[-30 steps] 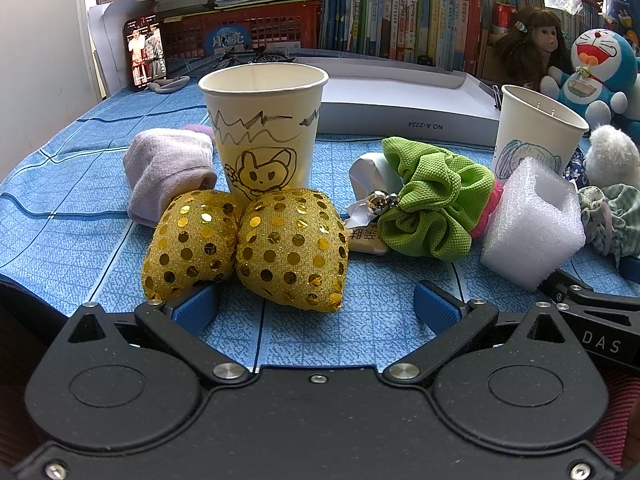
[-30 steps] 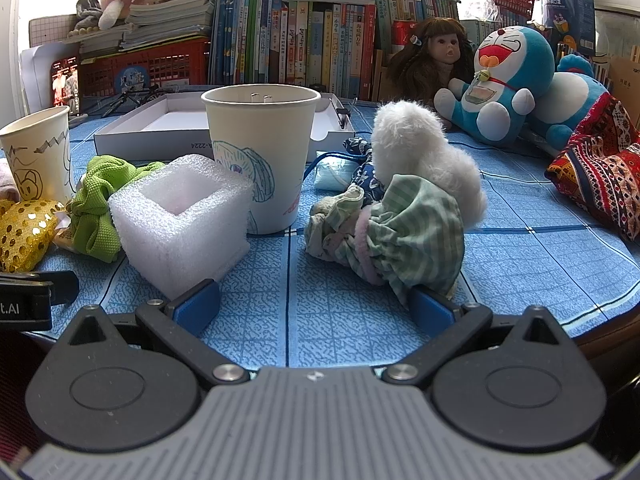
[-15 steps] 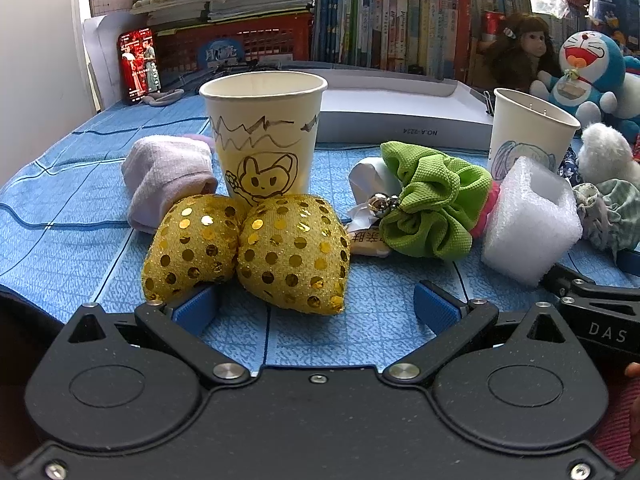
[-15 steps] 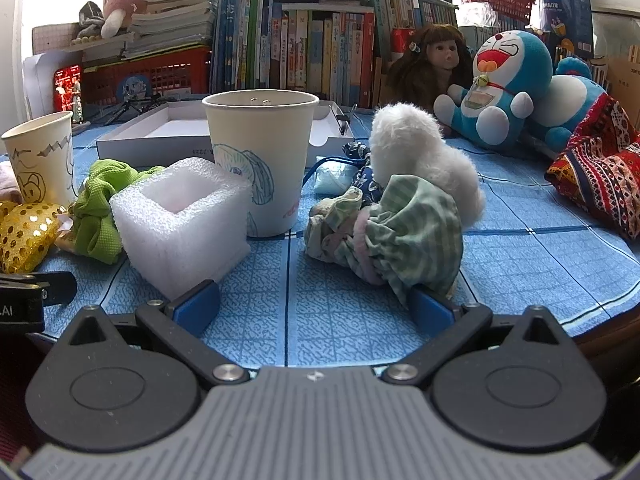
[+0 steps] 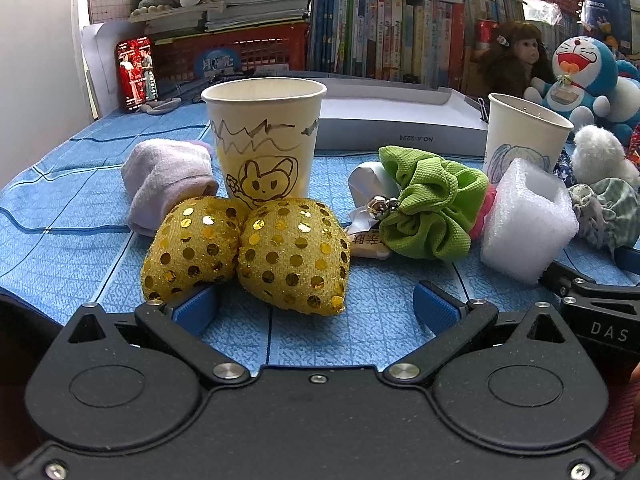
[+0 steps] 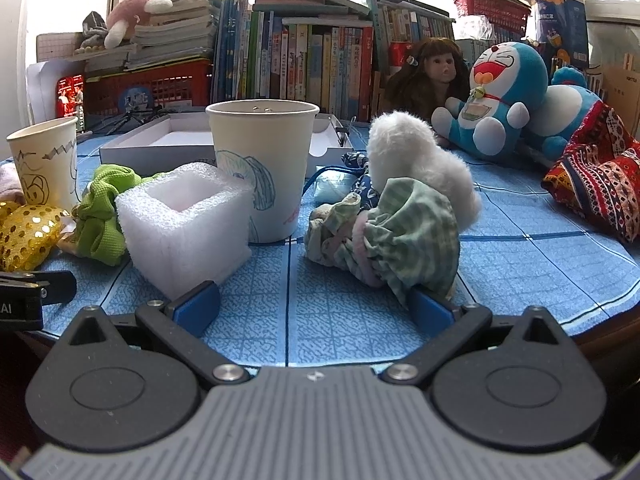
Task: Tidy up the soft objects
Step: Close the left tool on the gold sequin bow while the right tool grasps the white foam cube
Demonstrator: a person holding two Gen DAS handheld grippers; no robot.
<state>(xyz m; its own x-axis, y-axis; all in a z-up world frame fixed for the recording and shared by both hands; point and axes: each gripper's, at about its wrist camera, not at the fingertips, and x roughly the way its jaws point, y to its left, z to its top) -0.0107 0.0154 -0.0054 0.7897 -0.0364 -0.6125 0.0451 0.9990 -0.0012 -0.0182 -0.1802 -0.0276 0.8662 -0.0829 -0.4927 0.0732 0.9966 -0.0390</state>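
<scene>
My left gripper (image 5: 314, 306) is open and empty just in front of a gold sequined plush (image 5: 248, 248), which lies before the rabbit-drawn paper cup (image 5: 264, 140). A lilac sock (image 5: 168, 180), a green scrunchie (image 5: 428, 204) and a white foam block (image 5: 528, 220) lie beside it. My right gripper (image 6: 314, 306) is open and empty; the foam block (image 6: 184, 224) is near its left finger and a green checked cloth bundle (image 6: 392, 240) touches its right finger. A second paper cup (image 6: 262, 168) and a white fluffy pompom (image 6: 416, 160) stand behind.
A white shallow box (image 6: 172, 144) lies behind the cups. A doll (image 6: 430, 76), a Doraemon plush (image 6: 504, 100) and a patterned red cloth (image 6: 600, 188) sit at the back right. Books and a red basket (image 5: 240, 56) line the back. The blue table's edge (image 6: 600, 304) is near right.
Both grippers have tilted up and drawn slightly closer to the objects; the view shows more of the shelf. Nothing on the table has moved.
</scene>
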